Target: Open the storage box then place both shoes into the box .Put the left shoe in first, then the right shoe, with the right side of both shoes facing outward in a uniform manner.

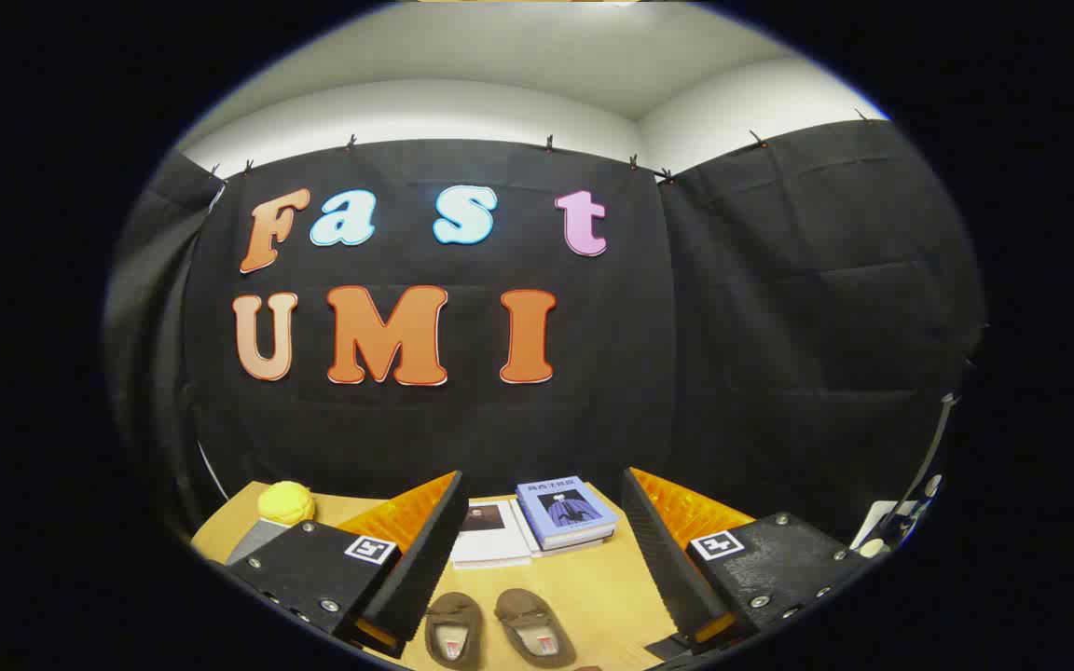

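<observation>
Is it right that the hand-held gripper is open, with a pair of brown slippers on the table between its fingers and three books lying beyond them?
Not quite: the gripper view shows two books, not three. A white book and a blue book lie beyond the slippers. The rest holds: the hand-held gripper is open, and the brown slippers sit on the table between its fingers.

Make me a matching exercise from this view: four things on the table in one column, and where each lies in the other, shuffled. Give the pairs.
Things:
1. pair of brown shoes
2. blue book
3. white book
4. yellow ball

Places:
A. beyond the left finger, near the table's far left corner
B. between the open fingers of the hand-held gripper, close in
C. beyond the shoes, beside the left finger
D. beyond the shoes, right of the white book

Pairs: 1-B, 2-D, 3-C, 4-A
</observation>
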`<state>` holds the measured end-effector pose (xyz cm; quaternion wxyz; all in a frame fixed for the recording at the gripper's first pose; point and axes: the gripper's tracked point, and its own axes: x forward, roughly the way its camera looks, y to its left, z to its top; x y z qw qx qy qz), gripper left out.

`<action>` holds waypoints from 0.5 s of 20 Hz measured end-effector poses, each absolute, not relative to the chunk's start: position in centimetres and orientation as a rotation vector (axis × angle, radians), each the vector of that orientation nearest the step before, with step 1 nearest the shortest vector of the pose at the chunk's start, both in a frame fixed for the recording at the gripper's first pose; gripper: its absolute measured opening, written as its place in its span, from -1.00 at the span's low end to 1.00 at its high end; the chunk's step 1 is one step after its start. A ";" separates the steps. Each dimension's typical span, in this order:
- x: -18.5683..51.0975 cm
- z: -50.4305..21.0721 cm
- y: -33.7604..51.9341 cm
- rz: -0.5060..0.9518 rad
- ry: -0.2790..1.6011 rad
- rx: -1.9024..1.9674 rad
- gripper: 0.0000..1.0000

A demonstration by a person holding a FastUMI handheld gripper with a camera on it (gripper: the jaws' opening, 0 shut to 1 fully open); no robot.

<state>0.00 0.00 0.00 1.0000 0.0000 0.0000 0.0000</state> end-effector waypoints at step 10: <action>1.3 -0.6 1.6 0.025 0.013 0.003 0.98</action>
